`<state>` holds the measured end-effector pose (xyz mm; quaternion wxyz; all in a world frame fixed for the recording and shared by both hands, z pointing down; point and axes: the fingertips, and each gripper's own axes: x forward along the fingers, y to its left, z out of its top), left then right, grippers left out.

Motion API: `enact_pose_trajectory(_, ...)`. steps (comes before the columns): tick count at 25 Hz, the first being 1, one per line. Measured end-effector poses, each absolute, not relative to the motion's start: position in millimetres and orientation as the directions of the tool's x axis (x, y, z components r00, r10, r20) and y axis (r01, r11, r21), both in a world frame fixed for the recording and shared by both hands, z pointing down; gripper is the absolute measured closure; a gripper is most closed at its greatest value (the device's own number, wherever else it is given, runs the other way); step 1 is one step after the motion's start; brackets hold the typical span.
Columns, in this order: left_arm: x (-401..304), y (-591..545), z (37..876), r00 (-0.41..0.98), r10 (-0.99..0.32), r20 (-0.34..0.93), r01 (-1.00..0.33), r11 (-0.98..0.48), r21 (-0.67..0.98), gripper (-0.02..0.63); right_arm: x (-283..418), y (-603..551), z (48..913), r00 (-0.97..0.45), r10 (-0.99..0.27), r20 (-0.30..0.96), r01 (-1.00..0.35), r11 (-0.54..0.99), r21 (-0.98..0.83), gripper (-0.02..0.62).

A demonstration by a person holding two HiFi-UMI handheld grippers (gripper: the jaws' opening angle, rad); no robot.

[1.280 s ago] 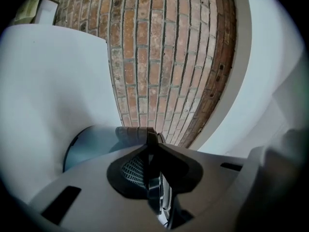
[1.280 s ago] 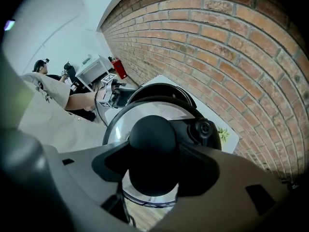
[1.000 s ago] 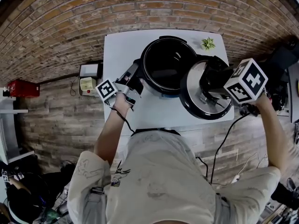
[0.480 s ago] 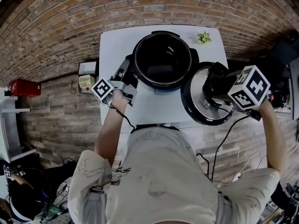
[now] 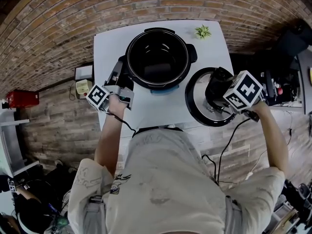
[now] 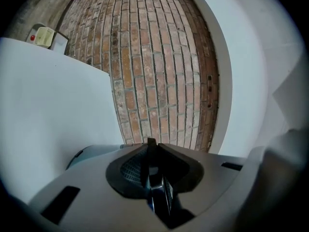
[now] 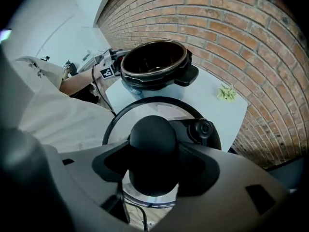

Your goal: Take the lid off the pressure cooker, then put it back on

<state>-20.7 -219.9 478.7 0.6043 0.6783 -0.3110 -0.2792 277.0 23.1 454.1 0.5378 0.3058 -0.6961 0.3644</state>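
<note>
The right gripper (image 7: 155,164) clamps the round knob (image 7: 153,137) of the heavy, rigid lid (image 7: 159,111), its best hold, while the left gripper (image 6: 152,175) pinches the pressure cooker (image 5: 129,57) narrowly by its thin side handle (image 6: 157,197).

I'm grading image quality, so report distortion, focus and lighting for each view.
Head view: heavy fisheye bows the brick wall round the white table; light even. Left gripper view: black vignette, brick wall bent, the cooker handle in the hand-held gripper a dark soft sliver. Right gripper view: lid knob looms large, slightly soft; pot sharp.
</note>
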Motion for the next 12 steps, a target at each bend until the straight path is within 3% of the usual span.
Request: enact_pose_trajectory(12, -22.3, -219.4, 476.9, 0.609, -0.793, 0.002, -0.123, -0.092, 0.988, 0.526, 294.6, 8.1, 551.3, -0.171, -0.073, 0.983, -0.873, 0.473, -0.117, 0.302)
